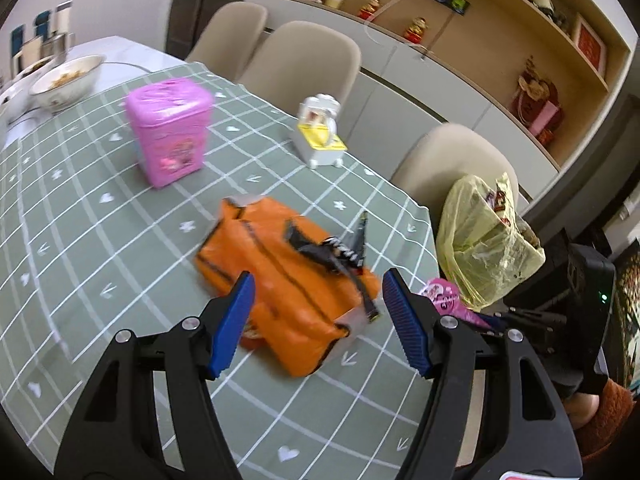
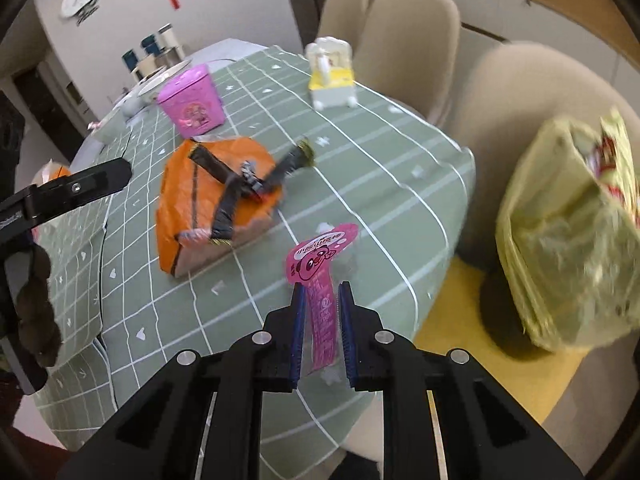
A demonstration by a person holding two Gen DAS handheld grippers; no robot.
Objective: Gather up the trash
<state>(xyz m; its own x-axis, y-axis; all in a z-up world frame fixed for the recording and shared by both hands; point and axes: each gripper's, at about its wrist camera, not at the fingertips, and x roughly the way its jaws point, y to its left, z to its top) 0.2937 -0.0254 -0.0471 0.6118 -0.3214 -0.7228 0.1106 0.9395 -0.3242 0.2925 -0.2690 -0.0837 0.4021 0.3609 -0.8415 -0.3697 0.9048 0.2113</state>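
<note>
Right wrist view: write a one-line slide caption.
Right gripper shut on a pink wrapper above the green checked tablecloth, orange packet behind, yellow trash bag to the right.

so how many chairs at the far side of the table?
3: two side by side behind the toy, chair and chair; a third chair nearer, behind the yellow bag. Others may be out of view.

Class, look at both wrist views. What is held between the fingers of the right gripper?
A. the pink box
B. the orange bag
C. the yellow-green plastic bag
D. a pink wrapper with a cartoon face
D: in the right wrist view the right gripper is shut on the pink wrapper, while the orange bag lies on the table and the left gripper is open.
</note>
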